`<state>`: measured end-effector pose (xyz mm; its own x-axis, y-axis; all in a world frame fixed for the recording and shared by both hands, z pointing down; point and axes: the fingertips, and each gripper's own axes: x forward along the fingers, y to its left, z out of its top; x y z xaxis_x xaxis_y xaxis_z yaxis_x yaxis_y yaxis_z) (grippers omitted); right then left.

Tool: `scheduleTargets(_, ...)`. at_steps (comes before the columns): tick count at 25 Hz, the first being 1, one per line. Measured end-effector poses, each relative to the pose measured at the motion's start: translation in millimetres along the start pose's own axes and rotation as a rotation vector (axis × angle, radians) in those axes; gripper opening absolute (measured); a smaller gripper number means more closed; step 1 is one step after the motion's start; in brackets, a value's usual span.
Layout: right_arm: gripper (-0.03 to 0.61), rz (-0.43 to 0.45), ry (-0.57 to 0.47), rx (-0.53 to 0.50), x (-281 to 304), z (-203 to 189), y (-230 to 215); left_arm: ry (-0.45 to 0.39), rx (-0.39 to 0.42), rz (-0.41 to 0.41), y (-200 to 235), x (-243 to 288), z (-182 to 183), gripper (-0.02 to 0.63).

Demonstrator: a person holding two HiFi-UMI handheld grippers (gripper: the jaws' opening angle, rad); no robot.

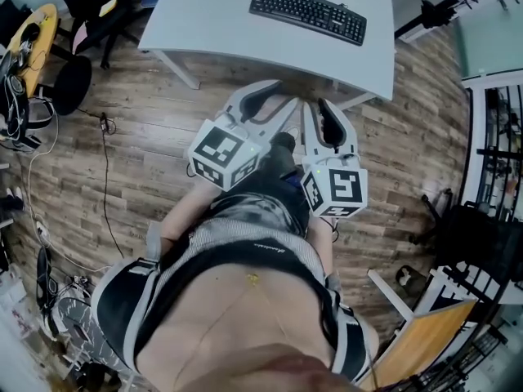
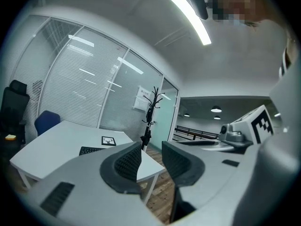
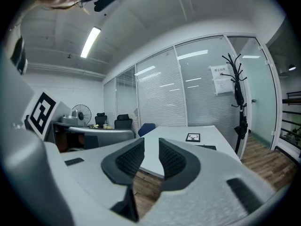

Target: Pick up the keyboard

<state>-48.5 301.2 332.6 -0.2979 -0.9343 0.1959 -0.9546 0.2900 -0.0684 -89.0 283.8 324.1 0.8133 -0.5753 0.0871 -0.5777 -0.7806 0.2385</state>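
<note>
Head cam: above the person, aimed steeply down, table (image 1: 204, 31) far off at frame top. Left gripper (image 1: 274, 104) and right gripper (image 1: 317, 114) cams sit low, side by side, facing roughly level toward it — all three share table and keyboard (image 1: 308, 13).

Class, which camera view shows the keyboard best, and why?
The head view: the whole keyboard lies in plain sight on the table. The left gripper view shows only a dark sliver of it; the right gripper view shows a thin, distant strip.
</note>
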Motion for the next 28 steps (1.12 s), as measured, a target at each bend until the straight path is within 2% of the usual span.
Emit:
scheduleTargets(18, 0.098, 0.067, -0.018, -0.026, 80, 29, -42, -0.013, 0.01, 0.044, 52, 68, 25, 0.118)
scheduleTargets(28, 0.098, 0.073, 0.03, -0.011, 114, 21, -61, 0.009, -0.032, 0.052, 83, 100, 18, 0.118)
